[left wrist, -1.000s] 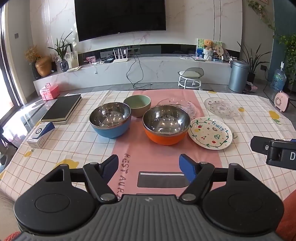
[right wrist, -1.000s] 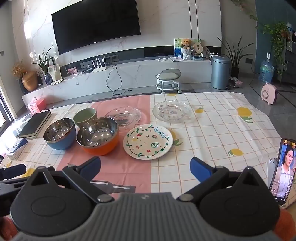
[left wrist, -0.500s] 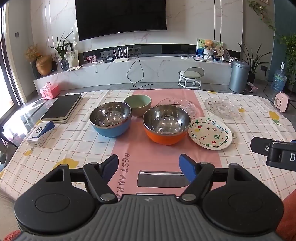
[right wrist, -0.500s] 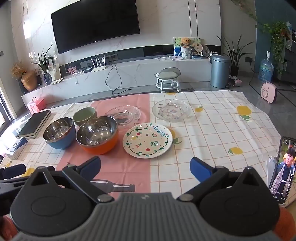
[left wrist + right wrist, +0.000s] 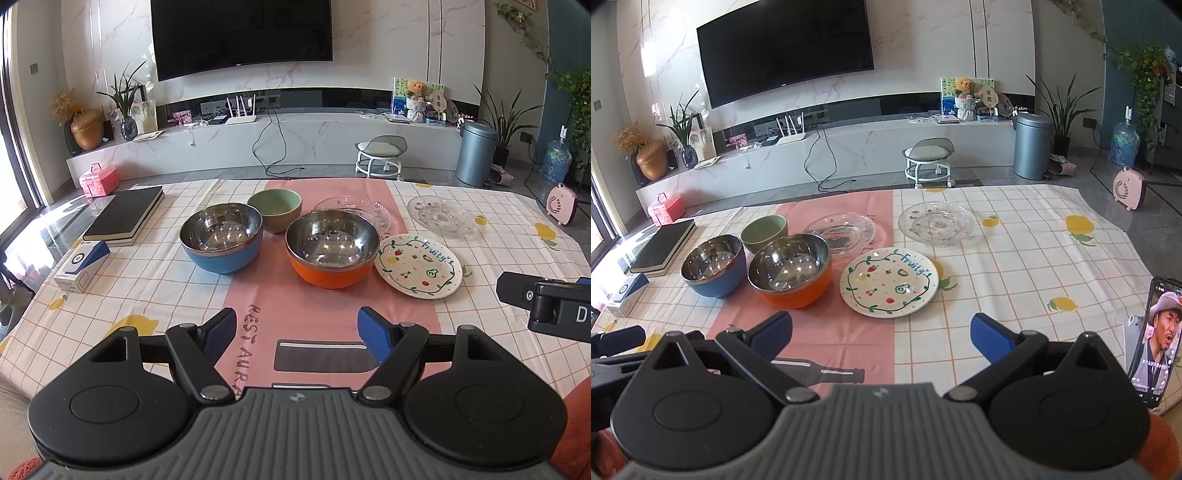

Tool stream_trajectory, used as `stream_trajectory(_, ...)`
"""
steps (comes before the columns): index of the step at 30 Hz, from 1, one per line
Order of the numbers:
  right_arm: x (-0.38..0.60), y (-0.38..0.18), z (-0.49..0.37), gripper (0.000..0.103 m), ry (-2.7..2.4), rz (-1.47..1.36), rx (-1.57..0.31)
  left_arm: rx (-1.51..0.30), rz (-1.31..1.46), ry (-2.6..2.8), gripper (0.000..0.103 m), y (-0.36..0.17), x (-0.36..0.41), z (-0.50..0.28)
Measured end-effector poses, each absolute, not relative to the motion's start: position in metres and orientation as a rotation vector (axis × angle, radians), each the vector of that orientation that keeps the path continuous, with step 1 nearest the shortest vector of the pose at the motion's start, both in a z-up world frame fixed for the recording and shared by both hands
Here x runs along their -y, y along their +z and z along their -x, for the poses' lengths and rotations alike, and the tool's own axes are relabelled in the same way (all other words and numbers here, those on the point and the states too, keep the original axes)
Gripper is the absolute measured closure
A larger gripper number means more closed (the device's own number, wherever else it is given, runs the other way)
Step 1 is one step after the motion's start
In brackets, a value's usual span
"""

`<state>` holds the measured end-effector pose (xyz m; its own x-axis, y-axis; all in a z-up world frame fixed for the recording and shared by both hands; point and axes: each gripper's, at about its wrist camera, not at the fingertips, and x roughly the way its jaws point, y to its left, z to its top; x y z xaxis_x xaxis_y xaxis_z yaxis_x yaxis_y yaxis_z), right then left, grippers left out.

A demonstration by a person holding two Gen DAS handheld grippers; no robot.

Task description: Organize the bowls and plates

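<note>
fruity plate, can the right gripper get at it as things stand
Probably yes. The right gripper is open and empty, and the fruity plate lies just ahead of it on bare tablecloth. The orange bowl sits to the plate's left, apart from it, so the near rim looks free.

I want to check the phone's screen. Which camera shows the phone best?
The right wrist view: the phone stands propped at the table's right edge, its lit screen showing a man in a hat, though the frame edge crops it. The left wrist view does not show it.
</note>
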<state>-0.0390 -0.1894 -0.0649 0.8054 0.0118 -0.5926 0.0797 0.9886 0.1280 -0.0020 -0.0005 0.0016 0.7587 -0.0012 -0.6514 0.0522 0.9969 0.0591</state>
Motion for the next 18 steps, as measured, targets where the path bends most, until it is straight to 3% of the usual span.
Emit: stream_trajectory(18, 0.1889, -0.0630, 0.0387, 0.002, -0.016, -0.135, -0.619, -0.718, -0.066, -0.033, 0.015, -0.0003, -0.0029, 0.0007)
